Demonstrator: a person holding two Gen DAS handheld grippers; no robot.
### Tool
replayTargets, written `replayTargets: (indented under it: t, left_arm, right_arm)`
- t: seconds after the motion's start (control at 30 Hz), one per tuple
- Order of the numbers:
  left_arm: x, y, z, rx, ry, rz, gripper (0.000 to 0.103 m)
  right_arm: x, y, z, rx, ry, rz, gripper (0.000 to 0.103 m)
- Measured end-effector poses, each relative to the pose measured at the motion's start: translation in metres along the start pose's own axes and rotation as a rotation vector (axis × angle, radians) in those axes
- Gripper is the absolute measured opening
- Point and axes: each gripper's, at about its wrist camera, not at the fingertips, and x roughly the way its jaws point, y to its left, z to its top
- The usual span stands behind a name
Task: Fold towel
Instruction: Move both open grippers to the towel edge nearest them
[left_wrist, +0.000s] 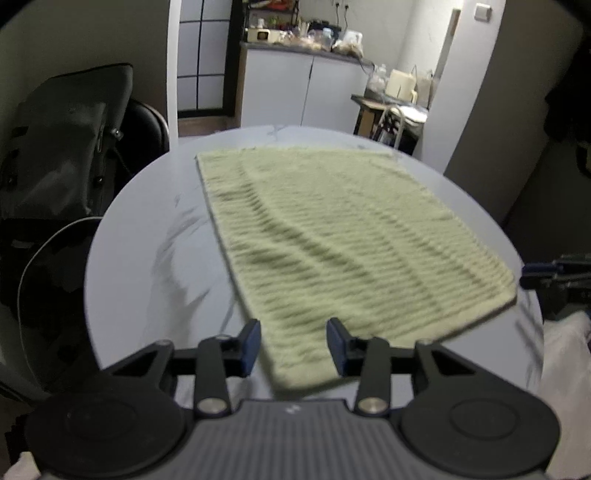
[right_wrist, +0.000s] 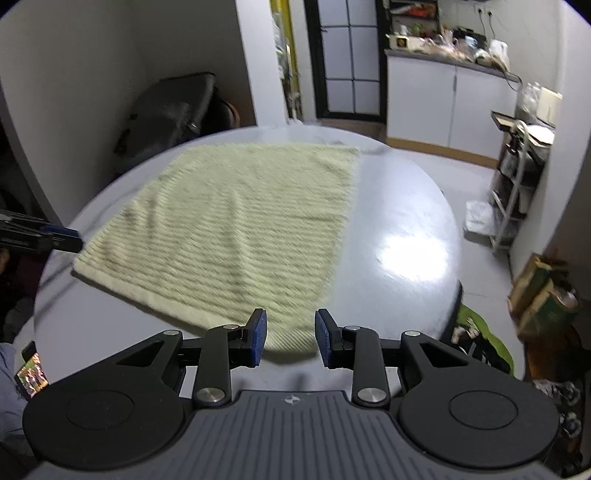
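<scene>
The towel (left_wrist: 332, 236) lies flat on the counter (left_wrist: 155, 251), its near corners between the parted, empty left tongs (left_wrist: 293, 345) and right tongs (right_wrist: 290, 338). Soft, light and limp, it looks best pinched at those corners.

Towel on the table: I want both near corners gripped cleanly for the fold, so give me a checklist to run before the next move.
1. Towel lies flat on the table: ok.
2. Left gripper jaws apart, near corner between them: ok.
3. Right gripper jaws apart, near corner between them: ok.
4. Pads pressing on cloth: not ok, neither grips yet.
5. Far edge free of clutter: ok.
6. Whether this is one layer or already folded: cannot tell.
</scene>
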Motion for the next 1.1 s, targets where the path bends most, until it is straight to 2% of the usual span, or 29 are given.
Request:
replayTargets:
  t: [0.07, 0.23, 0.33, 0.73, 0.83, 1.0, 1.1]
  left_arm:
    - [0.002, -0.009, -0.002, -0.004, -0.02, -0.003, 0.045]
    - [0.003, -0.019, -0.011, 0.028, -0.02, 0.032, 0.061]
    - [-0.001, -0.016, -0.013, 0.015, -0.033, 0.025, 0.068]
    - [-0.006, -0.007, -0.011, -0.006, -0.056, 0.009, 0.071]
    - [-0.006, -0.009, -0.011, 0.011, -0.058, -0.002, 0.074]
    - [-0.005, -0.008, -0.01, 0.021, -0.061, -0.009, 0.077]
    - [-0.004, -0.006, -0.008, 0.024, -0.058, -0.005, 0.077]
  right_arm:
    - [0.007, 0.0, -0.001, 0.003, 0.015, 0.008, 0.032]
    - [0.014, -0.001, -0.005, 0.026, 0.035, -0.001, 0.032]
    - [0.009, -0.001, -0.005, 0.027, 0.039, -0.016, 0.032]
    - [-0.007, 0.001, -0.011, 0.057, 0.023, -0.05, 0.033]
    - [-0.009, 0.005, -0.01, 0.044, 0.013, -0.061, 0.033]
    - [-0.015, 0.011, -0.007, 0.003, -0.035, -0.068, 0.052]
    - [-0.015, 0.009, -0.003, 0.0, -0.055, -0.095, 0.058]
